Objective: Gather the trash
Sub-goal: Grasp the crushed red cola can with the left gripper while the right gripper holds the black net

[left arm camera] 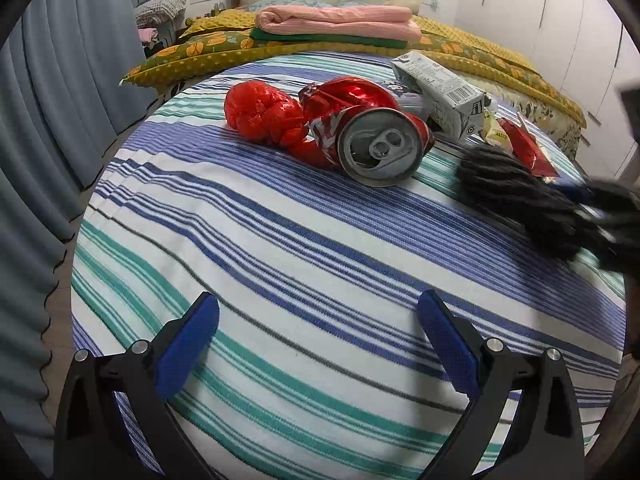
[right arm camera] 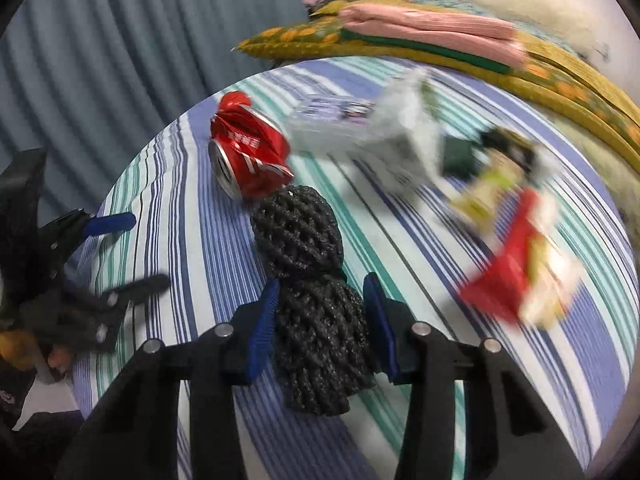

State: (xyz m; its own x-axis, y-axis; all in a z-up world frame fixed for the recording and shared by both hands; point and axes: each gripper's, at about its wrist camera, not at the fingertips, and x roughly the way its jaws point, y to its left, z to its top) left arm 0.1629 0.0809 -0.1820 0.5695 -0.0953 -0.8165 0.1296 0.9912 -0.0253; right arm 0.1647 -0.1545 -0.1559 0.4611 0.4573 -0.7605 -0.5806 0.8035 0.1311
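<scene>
- My right gripper (right arm camera: pixel 320 328) has the black foam net sleeve (right arm camera: pixel 316 320) between its blue fingers (right arm camera: pixel 262 328); the left pad presses the net, the right one sits at its edge, so I call it clamped on the net.
- The net's far end reaches toward the crushed red can (right arm camera: pixel 250 156); from the right wrist view I cannot tell if they touch.
- My left gripper (left arm camera: pixel 318 340) hangs over bare striped bed sheet (left arm camera: pixel 280 240), fingers wide apart, nothing between them.
- Trash sits in a cluster at the far middle of the bed: the red can (left arm camera: pixel 372 140) lies on its side, top facing the left camera.
- A red plastic bag (left arm camera: pixel 260 114) is bunched just left of the can, touching it.
- A grey-white drink carton (left arm camera: pixel 440 92) lies just right of and behind the can.
- A red wrapper (left arm camera: pixel 528 148) and small yellowish packet (left arm camera: pixel 496 134) lie right of the carton; blurred in the right view.
- Far end of bed: yellow patterned quilt (left arm camera: pixel 224 46) with a folded pink blanket (left arm camera: pixel 340 20) on top.
- Blue curtain (left arm camera: pixel 60 80) on the left.
</scene>
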